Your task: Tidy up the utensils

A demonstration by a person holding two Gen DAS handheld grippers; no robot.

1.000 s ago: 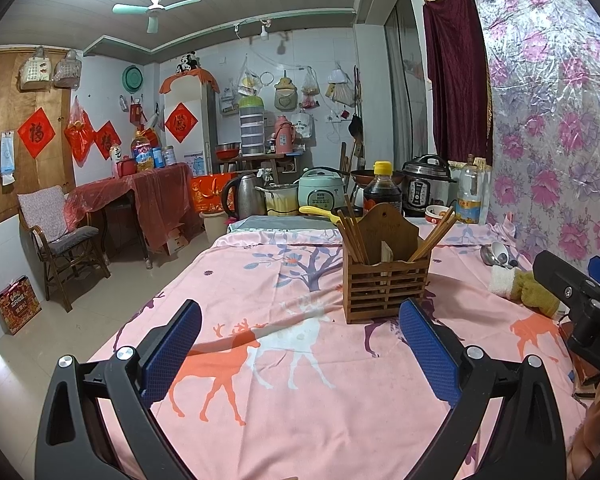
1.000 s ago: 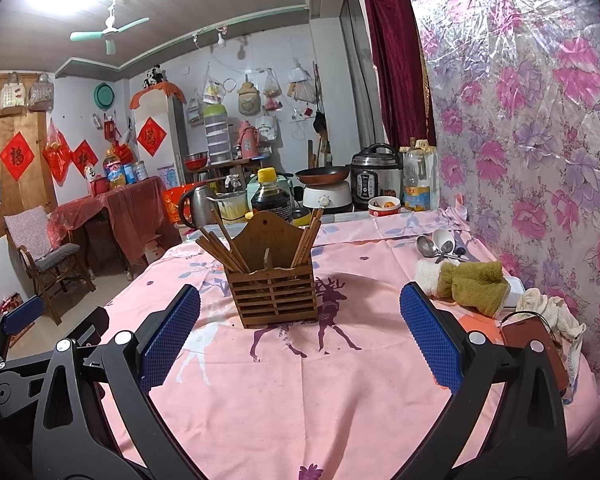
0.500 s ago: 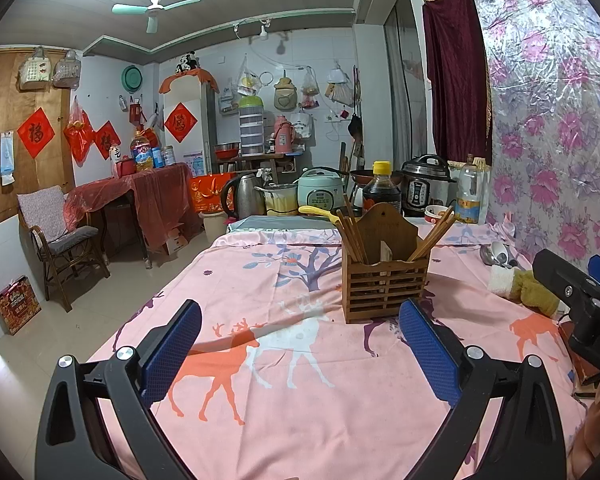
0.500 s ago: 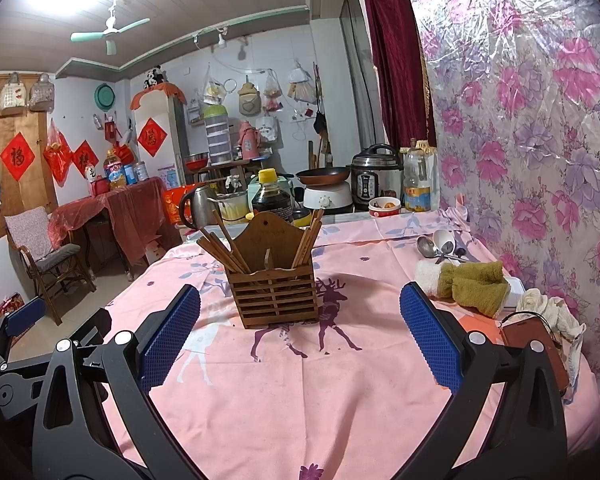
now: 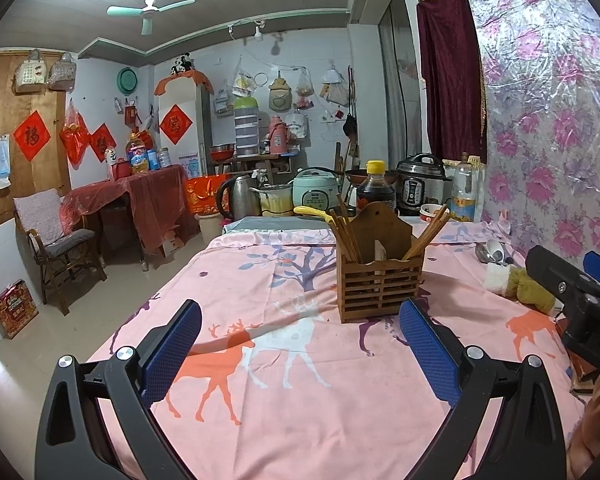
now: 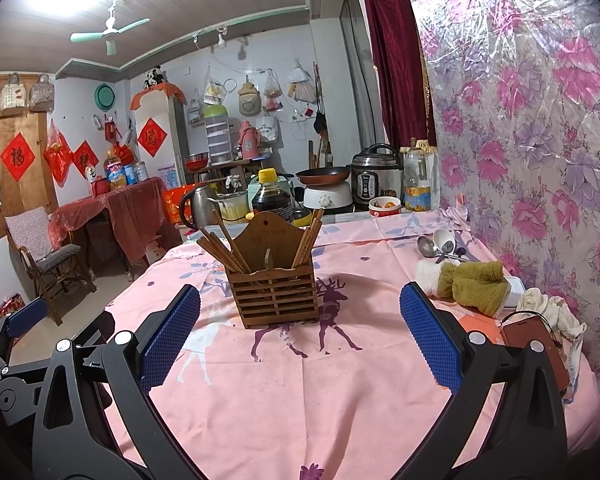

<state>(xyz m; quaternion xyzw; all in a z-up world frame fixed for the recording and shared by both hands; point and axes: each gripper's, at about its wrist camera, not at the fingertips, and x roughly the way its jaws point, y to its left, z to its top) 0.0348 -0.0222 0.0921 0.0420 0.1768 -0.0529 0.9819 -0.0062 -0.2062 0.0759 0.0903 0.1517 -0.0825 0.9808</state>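
A slatted wooden utensil holder [image 5: 380,288] stands on the pink deer-print tablecloth [image 5: 300,420], with wooden chopsticks [image 5: 346,234] leaning out of its left and right compartments. It also shows in the right wrist view [image 6: 276,294] with its chopsticks [image 6: 224,246]. Metal spoons [image 6: 436,246] lie at the far right by the wall; they also show in the left wrist view [image 5: 492,250]. My left gripper [image 5: 300,354] is open and empty, short of the holder. My right gripper [image 6: 300,344] is open and empty, also short of the holder.
Folded green and white towels [image 6: 466,284], a brown phone case [image 6: 536,348] and a white cloth [image 6: 548,308] lie along the right edge. A soy sauce bottle [image 6: 272,196], kettle [image 6: 194,206] and rice cookers [image 6: 376,178] stand behind the table. The floral wall [image 6: 540,120] is at the right.
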